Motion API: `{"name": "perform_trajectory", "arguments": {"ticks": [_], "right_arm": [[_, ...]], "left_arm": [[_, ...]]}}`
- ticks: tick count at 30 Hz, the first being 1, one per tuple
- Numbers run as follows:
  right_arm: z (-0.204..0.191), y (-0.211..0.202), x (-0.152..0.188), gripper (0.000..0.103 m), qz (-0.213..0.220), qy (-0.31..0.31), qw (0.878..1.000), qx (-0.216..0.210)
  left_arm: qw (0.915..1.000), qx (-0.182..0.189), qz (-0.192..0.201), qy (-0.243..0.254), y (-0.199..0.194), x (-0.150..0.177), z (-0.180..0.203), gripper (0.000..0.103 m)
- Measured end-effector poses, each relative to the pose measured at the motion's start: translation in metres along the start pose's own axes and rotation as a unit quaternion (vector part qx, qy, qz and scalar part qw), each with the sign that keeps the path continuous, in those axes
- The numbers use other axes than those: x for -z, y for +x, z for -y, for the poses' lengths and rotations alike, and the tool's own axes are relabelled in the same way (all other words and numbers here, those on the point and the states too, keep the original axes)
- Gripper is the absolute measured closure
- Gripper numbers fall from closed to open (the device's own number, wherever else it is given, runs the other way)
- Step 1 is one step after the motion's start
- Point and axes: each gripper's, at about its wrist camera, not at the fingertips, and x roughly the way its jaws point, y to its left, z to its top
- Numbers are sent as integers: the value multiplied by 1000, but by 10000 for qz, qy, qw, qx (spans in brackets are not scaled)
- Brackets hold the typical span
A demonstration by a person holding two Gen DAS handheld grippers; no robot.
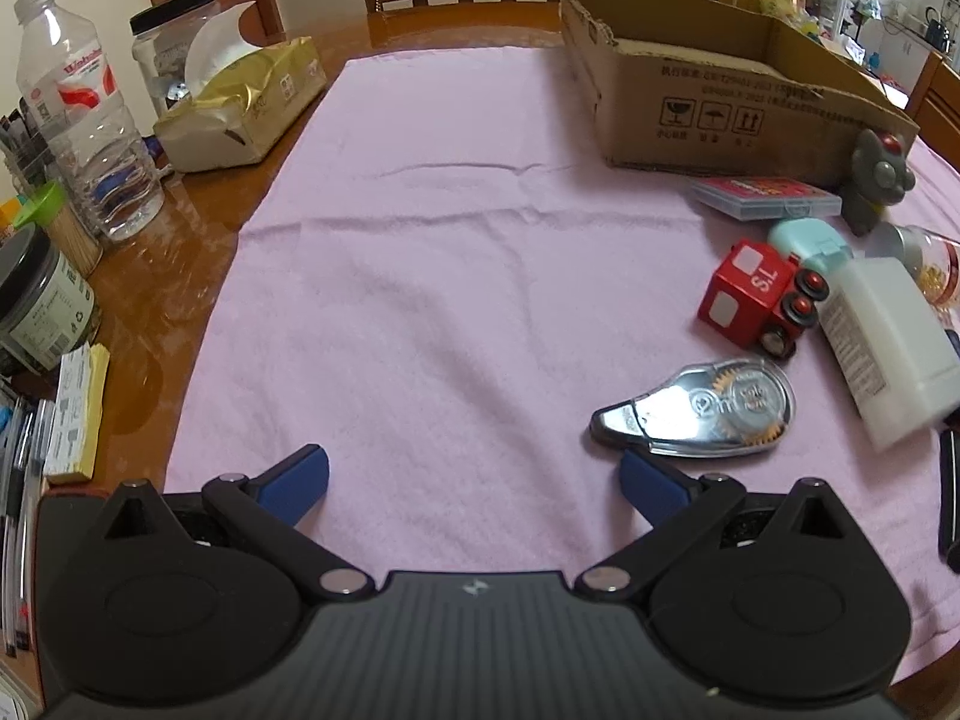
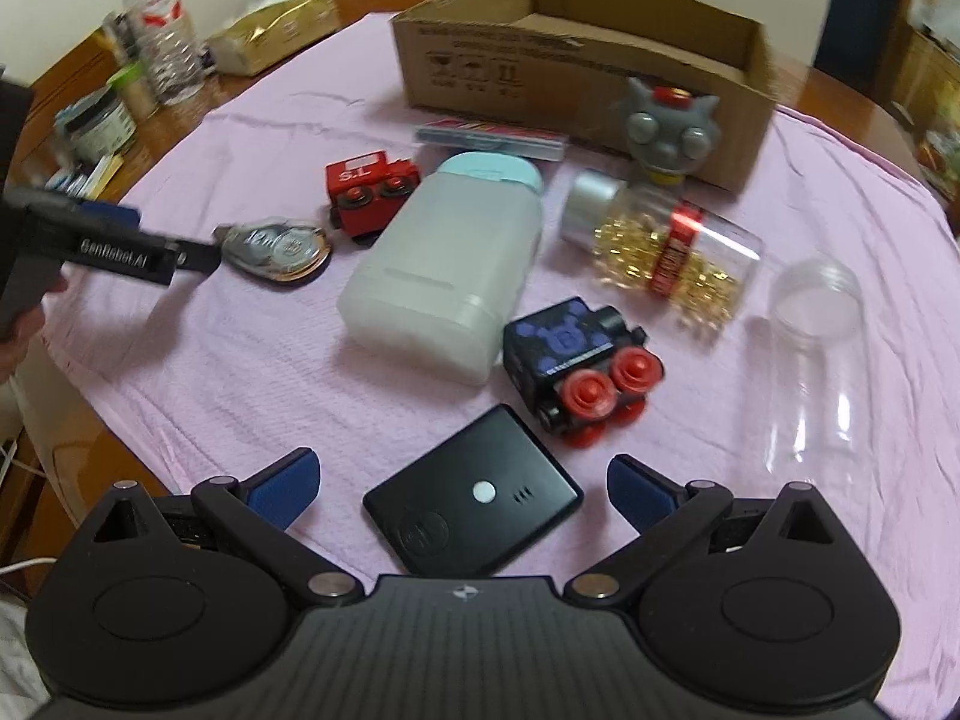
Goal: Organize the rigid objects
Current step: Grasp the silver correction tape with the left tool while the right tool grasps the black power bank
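Note:
My left gripper (image 1: 474,477) is open and empty over the pink cloth; a clear correction-tape dispenser (image 1: 699,410) lies just beyond its right finger. It also shows in the right wrist view (image 2: 279,251), with the left gripper (image 2: 150,240) beside it. My right gripper (image 2: 459,489) is open, its fingers either side of a flat black device (image 2: 474,510). Ahead lie a black toy train (image 2: 579,363), a white bottle (image 2: 450,267), a red toy train (image 2: 366,189), a capsule bottle (image 2: 660,243), a grey figure (image 2: 669,129) and a cardboard box (image 2: 600,30).
A clear empty jar (image 2: 816,348) lies at the right. A flat red case (image 2: 492,135) lies by the box. A water bottle (image 1: 84,114), tissue pack (image 1: 240,102) and jars (image 1: 42,306) stand on the wooden table at the left edge.

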Motion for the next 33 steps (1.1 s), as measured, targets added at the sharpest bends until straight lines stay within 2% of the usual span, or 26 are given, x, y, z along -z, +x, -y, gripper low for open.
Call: {"name": "perform_trajectory", "arguments": {"ticks": [7, 12, 16, 22, 25, 28, 33], "right_arm": [[-6, 11, -5, 0, -380, -300, 9983, -338], [-18, 5, 3, 0, -733, -269, 9945, -695], [-35, 2, 7, 0, -763, -181, 9938, -788], [-38, 8, 0, 0, -513, 86, 9986, -23], [-36, 15, -2, 0, -520, 230, 9977, 376], [-39, 18, -1, 0, -540, 147, 9966, 601], [-37, 18, -1, 0, -486, 290, 9964, 639]], "left_arm": [[10000, 52, 30, -37, 2, 0, -1, 1], [9999, 90, 11, -49, 2, 0, -1, 1], [9999, 134, 7, 15, 3, 0, 0, 1], [9998, 159, 6, 68, 6, -4, -2, 1], [10000, 46, 27, 58, 8, -9, -5, 1], [9998, 103, -23, 143, 9, -10, -5, 1], [9967, 710, -106, 366, -3, -3, 8, 1]]}}
